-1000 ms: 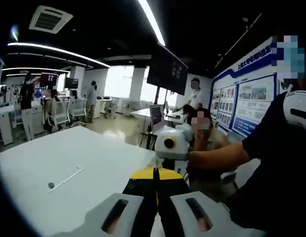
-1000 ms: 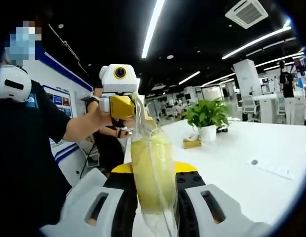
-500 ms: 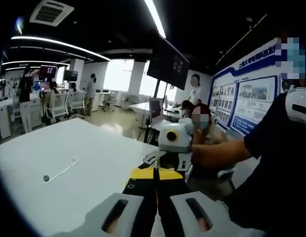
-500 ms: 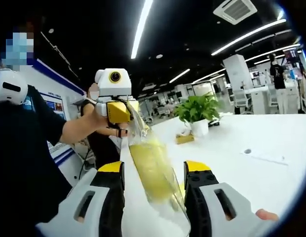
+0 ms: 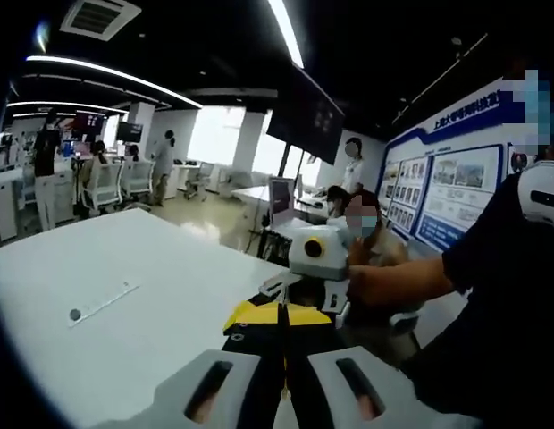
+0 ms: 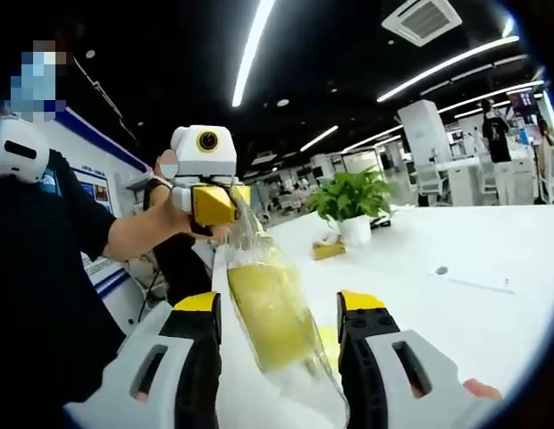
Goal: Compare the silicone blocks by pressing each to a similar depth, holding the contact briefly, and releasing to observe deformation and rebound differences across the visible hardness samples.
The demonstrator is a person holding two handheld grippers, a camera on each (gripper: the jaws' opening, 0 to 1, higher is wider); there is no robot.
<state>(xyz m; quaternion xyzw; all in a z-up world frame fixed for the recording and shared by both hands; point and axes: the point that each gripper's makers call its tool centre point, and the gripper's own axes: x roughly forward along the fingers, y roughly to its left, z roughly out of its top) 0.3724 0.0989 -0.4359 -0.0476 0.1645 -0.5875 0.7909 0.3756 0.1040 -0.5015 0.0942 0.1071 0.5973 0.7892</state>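
**Bagged yellow block hung from one gripper, with nothing under it**

The likeliest failure was a drop. The left gripper pinched only the top edge of the clear bag, so a swing or a slip of the thin film could have sent the yellow silicone block down onto the white table. A second risk was a poor press: hanging in the air, the block would have swung away rather than deformed.

In the right gripper view, the block hung at centre, slanting from the left gripper at upper left down between the jaws of the right gripper. Those jaws stood spread, with gaps on both sides of the block, touching nothing.

In the left gripper view, the left gripper had its jaws pressed together at bottom centre, a sliver of film caught between them.
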